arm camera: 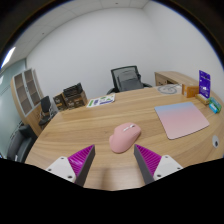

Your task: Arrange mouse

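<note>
The mouse (125,137) I'm after is a pale pink one, smooth and rounded, lying flat on its base on the wooden desk (90,135). It sits just ahead of my fingers and slightly left of the gap's middle, not touched by either. Its long axis runs near to far. To its right, apart from it, lies a pink mouse mat (183,118); the mouse rests on bare wood.

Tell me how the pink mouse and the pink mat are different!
The mouse is small and rounded, while the mat is big, flat and rectangular. The mouse lies on bare table just ahead of the open tongs; the mat lies farther off to one side. Both are pale pink and rest on the table.
</note>
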Demonstrator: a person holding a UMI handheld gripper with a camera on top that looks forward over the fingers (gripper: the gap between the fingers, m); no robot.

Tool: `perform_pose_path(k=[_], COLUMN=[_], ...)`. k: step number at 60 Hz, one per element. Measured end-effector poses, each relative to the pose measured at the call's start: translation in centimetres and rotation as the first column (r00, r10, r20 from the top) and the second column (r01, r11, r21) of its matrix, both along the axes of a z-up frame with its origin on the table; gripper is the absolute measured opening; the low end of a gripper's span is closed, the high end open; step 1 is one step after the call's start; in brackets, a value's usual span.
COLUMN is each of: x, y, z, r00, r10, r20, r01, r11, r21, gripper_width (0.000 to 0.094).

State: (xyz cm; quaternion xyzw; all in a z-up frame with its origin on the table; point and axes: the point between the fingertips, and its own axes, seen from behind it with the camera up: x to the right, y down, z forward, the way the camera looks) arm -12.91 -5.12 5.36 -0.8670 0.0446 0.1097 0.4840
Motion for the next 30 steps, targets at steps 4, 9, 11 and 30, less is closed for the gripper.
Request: perform_pose_path(k=[4, 9, 11, 30], x=[0.8, 1.4, 1.9, 1.2], y=[2.4, 4.7, 5.5, 11.2], z=[-1.3, -3.4, -3.8, -5.2], r00=[1.0, 1.0, 1.0, 0.997], r10=[0.006, 0.027, 0.024, 0.073], r20=[-0.005, -0.01, -0.005, 0.007], r01=[-0.007, -0.027, -0.024, -0.072], r11=[1.0, 0.997, 0.997, 0.993], r21=[-0.019, -0.067, -0.074, -0.094], gripper_width=[0.082, 0.0823, 0.0822, 0.0819])
